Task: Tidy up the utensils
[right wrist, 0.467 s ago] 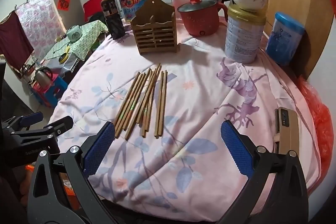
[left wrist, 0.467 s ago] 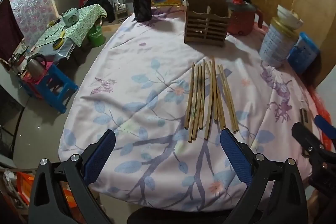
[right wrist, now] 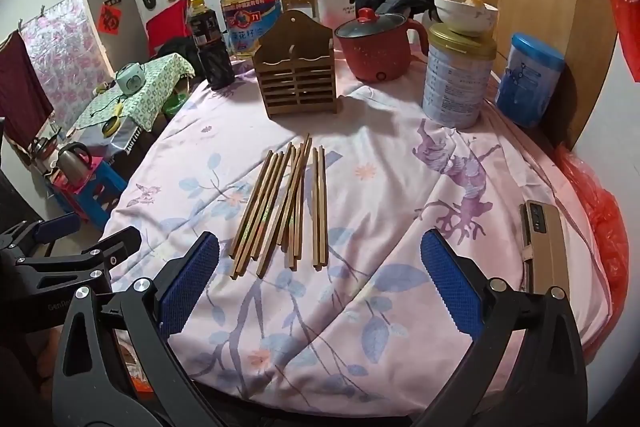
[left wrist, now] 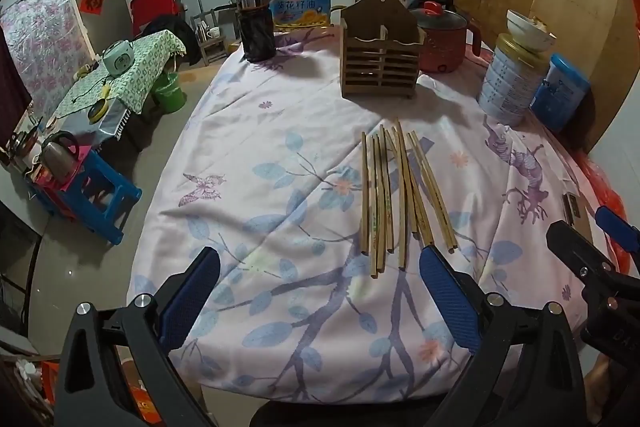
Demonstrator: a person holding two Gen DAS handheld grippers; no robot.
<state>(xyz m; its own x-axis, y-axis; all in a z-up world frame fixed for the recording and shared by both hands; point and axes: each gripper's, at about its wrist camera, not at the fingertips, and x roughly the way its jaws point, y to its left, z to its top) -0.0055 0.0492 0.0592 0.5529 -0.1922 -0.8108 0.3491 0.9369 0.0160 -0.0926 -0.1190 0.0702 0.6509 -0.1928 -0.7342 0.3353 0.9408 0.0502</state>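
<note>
I have both grippers hanging over the near edge of the table. My left gripper has its blue pads spread wide with nothing between them, and my right gripper is equally wide and empty. The chopsticks lie loose, side by side, around the middle of the flowered cloth. The wooden utensil holder stands upright toward the far edge, apart from them, just beside a red pot.
</note>
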